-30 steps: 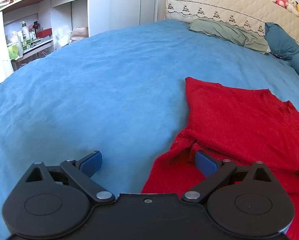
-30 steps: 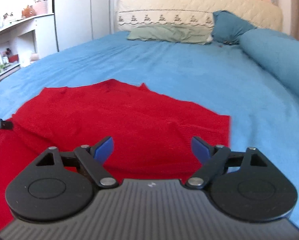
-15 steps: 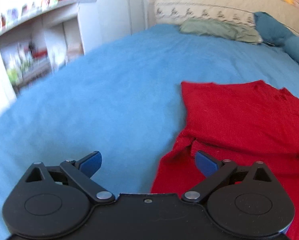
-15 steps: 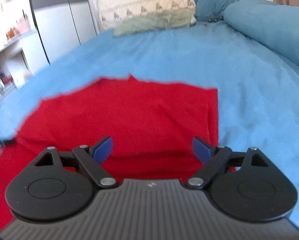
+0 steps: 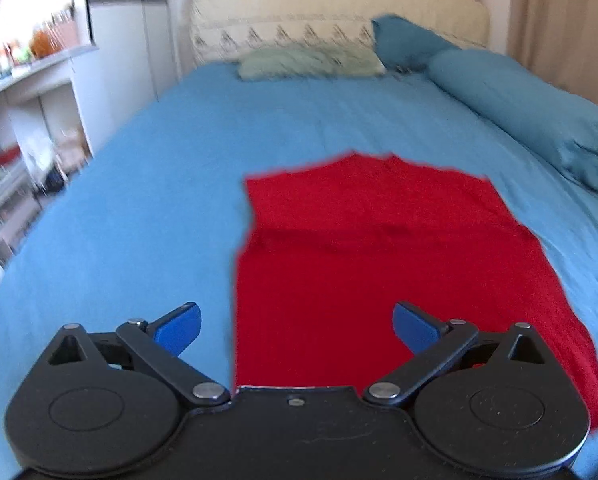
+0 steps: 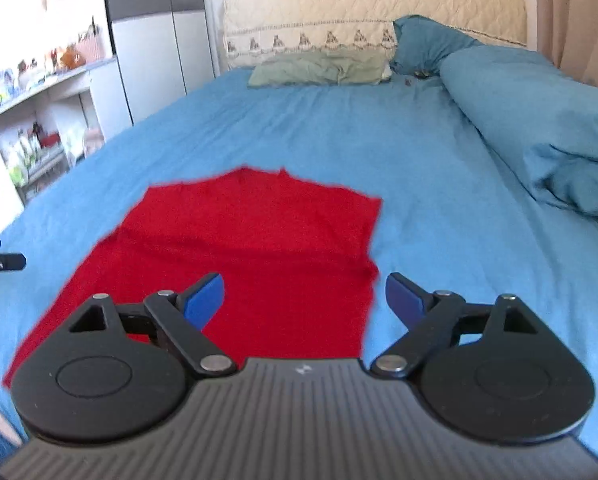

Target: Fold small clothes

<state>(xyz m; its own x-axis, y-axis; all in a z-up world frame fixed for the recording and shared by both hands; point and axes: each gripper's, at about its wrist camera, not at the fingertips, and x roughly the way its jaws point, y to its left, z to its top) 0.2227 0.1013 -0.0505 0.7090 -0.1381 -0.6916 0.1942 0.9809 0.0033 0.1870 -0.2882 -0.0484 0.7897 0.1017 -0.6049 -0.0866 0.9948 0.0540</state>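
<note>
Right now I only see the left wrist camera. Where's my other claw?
Observer: Your right claw is open and holds nothing.
Operator: Is it over the red top?
Observer: Half of it. The red top has its right edge running between the claw's fingers, so one finger is over red and the other is over the blue bedsheet.
Operator: Can that camera see my left claw?
Observer: Only a bit of the left claw. It pokes in at the far left of that picture, with bedsheet behind it, not red.
</note>
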